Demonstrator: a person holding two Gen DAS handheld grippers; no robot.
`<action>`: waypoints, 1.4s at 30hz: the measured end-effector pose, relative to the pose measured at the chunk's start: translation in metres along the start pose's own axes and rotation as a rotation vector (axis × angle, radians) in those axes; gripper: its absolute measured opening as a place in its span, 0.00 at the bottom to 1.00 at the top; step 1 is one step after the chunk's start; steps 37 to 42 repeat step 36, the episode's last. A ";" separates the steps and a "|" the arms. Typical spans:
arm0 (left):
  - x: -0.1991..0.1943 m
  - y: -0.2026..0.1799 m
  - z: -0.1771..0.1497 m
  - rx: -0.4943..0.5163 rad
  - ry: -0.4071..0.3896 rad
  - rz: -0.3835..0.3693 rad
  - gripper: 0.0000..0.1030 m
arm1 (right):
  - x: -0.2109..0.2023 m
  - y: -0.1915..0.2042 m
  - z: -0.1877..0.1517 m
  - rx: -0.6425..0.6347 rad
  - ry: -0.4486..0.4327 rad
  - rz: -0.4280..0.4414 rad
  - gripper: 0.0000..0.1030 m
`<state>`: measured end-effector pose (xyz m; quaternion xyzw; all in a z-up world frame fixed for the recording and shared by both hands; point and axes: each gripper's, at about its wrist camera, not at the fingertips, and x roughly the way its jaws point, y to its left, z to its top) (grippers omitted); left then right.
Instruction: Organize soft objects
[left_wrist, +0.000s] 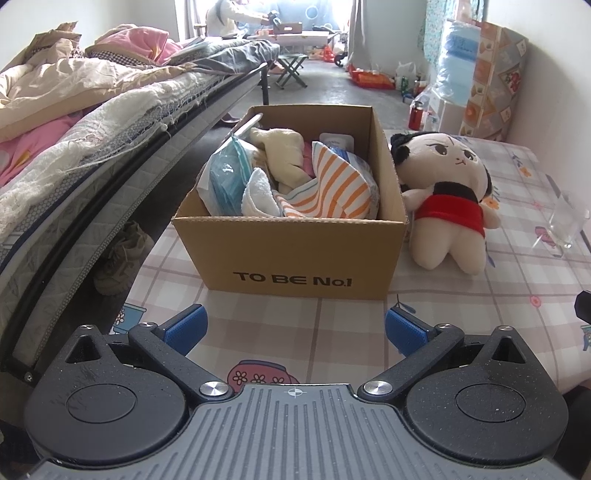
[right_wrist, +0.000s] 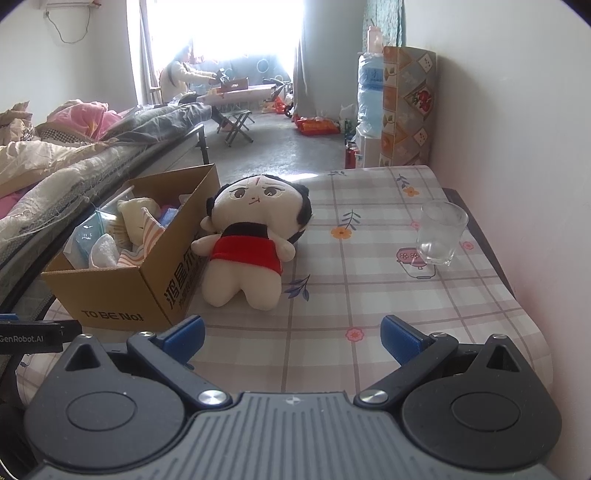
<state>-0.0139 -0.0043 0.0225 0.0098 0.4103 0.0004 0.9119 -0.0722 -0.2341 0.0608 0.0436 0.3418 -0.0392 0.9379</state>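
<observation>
Both the left gripper (left_wrist: 294, 328) and right gripper (right_wrist: 292, 334) have jaws spread wide, empty. Plush doll (right_wrist: 248, 240), fuzzy, red top, slumps against the corrugated cardboard box (left_wrist: 295, 254) printed "TO BE No.1", stuffed with a striped cloth (left_wrist: 328, 184), on the checked worktop (right_wrist: 369, 295).
</observation>
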 end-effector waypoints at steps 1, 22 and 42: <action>0.000 0.000 0.000 -0.001 0.000 0.000 1.00 | 0.000 0.000 0.000 0.000 -0.001 0.000 1.00; 0.001 0.003 -0.001 -0.008 0.000 -0.001 1.00 | 0.000 0.003 0.000 -0.008 -0.002 0.004 1.00; 0.000 0.006 -0.001 -0.013 0.001 0.001 1.00 | 0.000 0.002 -0.001 -0.009 -0.004 0.005 1.00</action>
